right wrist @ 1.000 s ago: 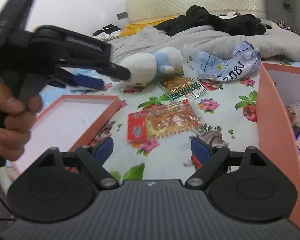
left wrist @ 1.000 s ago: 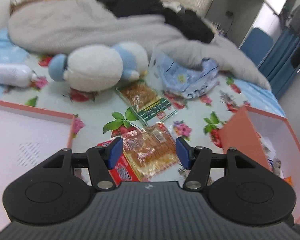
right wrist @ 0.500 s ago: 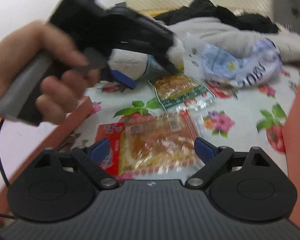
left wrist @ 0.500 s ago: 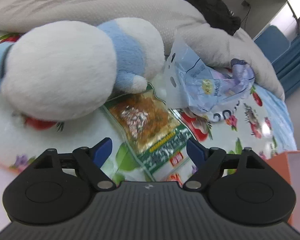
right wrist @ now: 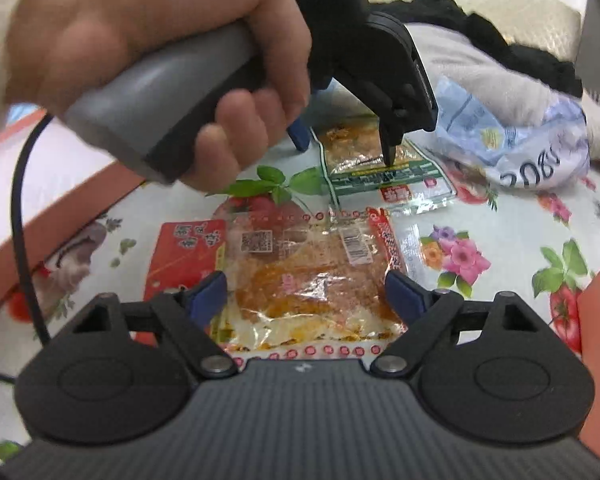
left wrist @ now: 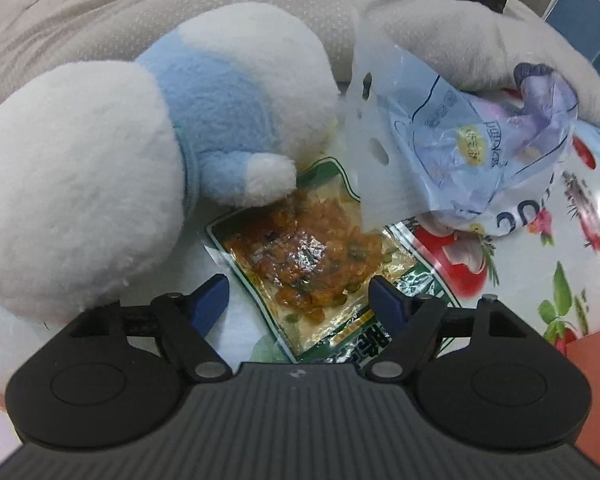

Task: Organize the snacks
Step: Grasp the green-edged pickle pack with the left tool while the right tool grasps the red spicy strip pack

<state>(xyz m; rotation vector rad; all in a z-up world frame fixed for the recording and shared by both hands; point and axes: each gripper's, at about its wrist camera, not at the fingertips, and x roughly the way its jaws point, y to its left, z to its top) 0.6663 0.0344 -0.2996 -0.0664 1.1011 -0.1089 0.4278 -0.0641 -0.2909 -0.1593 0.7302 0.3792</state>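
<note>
Both grippers gaping, empty — left gripper (left wrist: 298, 294), jaws just narrowing slightly, straddles green snack packet (left wrist: 312, 256) beside plush toy (left wrist: 132, 152); right gripper (right wrist: 306, 292) brackets red snack packet (right wrist: 300, 276) nearer than the plush, likely paired pickups.

The left gripper (left wrist: 298, 294) is pitched steeply downward, its jaws spread after just closing slightly, nothing being pressed by the pads; its grey handle is gripped by the left hand (right wrist: 168, 60); the right gripper (right wrist: 306, 294) is held wide apart, angled downward.
</note>
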